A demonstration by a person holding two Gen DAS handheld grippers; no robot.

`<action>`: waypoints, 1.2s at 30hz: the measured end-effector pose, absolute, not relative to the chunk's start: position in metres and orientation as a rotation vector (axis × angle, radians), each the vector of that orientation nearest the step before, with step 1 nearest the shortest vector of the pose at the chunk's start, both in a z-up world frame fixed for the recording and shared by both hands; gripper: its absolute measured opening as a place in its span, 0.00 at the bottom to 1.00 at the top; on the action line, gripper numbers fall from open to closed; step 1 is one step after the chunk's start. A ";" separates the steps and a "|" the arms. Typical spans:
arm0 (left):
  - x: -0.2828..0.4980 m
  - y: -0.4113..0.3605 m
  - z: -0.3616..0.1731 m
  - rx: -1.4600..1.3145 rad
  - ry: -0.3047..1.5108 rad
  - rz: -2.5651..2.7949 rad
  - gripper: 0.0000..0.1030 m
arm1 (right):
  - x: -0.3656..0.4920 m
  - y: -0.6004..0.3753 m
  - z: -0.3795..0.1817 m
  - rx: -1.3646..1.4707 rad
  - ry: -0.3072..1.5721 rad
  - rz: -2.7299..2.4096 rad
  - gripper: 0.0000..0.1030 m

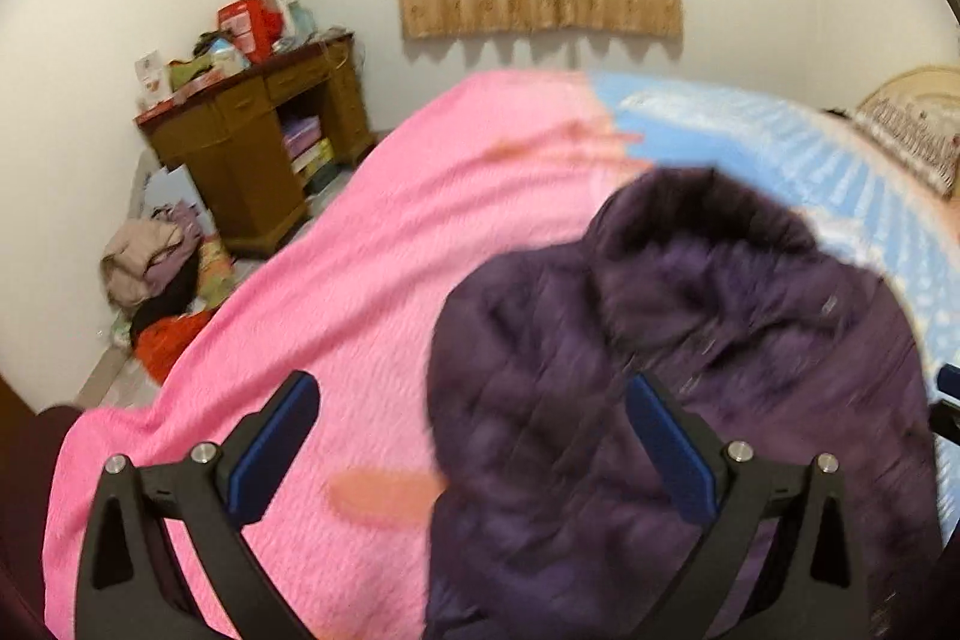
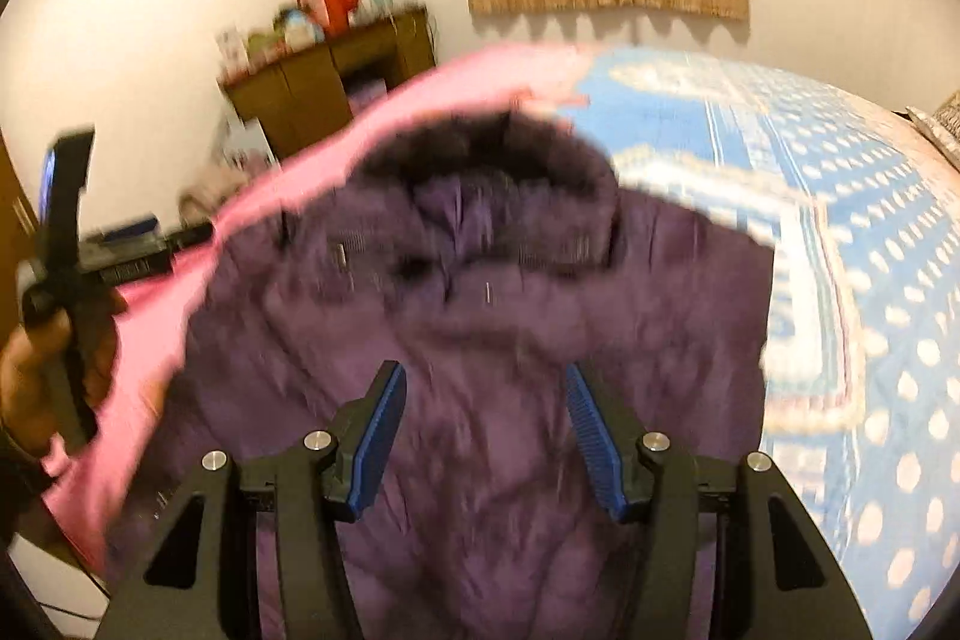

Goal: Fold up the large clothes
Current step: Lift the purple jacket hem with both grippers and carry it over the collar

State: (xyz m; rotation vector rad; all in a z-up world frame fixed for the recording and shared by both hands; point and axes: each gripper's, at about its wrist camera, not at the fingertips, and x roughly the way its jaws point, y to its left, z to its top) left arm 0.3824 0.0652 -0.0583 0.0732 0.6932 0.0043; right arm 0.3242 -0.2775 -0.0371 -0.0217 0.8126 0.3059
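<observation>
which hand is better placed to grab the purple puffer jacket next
Probably the right. Its tongs stand open directly over the middle of the dark purple quilted jacket. The left tongs, also open, straddle the jacket's edge, half over the pink blanket.

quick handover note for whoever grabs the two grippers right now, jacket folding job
Left gripper: open, nothing between its pads, above the pink blanket at the jacket's left edge.
Right gripper: open, holding nothing, over the middle of the jacket.
Purple puffer jacket: lies front up on the bed, fur-trimmed collar at the far end, partly on the pink blanket, partly on the blue dotted quilt. The views are blurred, so the sleeves cannot be made out.
Done: jacket laid out on the bed.
Left: no fold visible yet; probably start by bringing the sides in, then fold it end to end.
</observation>
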 end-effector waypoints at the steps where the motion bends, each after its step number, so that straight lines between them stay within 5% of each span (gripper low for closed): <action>1: 0.390 0.060 -0.056 0.075 0.701 -0.023 1.00 | 0.335 -0.277 -0.034 -0.044 0.810 0.288 0.55; 22: 0.535 -0.013 -0.087 0.340 0.754 -0.075 1.00 | 0.565 -0.253 -0.080 -0.297 0.896 0.249 0.55; 23: 0.536 -0.015 -0.087 0.340 0.747 -0.065 1.00 | 0.567 -0.250 -0.084 -0.336 0.899 0.242 0.53; 25: 0.537 -0.022 -0.088 0.343 0.743 -0.086 1.00 | 0.571 -0.246 -0.096 -0.380 0.934 0.244 0.32; 27: 0.536 -0.034 -0.093 0.393 0.754 -0.124 0.81 | 0.566 -0.247 -0.101 -0.414 0.945 0.234 0.16; 29: 0.527 -0.043 -0.098 0.453 0.780 -0.199 0.15 | 0.551 -0.247 -0.095 -0.433 0.925 0.258 0.13; 36: 0.469 -0.030 -0.079 0.517 0.686 -0.297 0.12 | 0.493 -0.249 -0.083 -0.534 0.902 0.294 0.09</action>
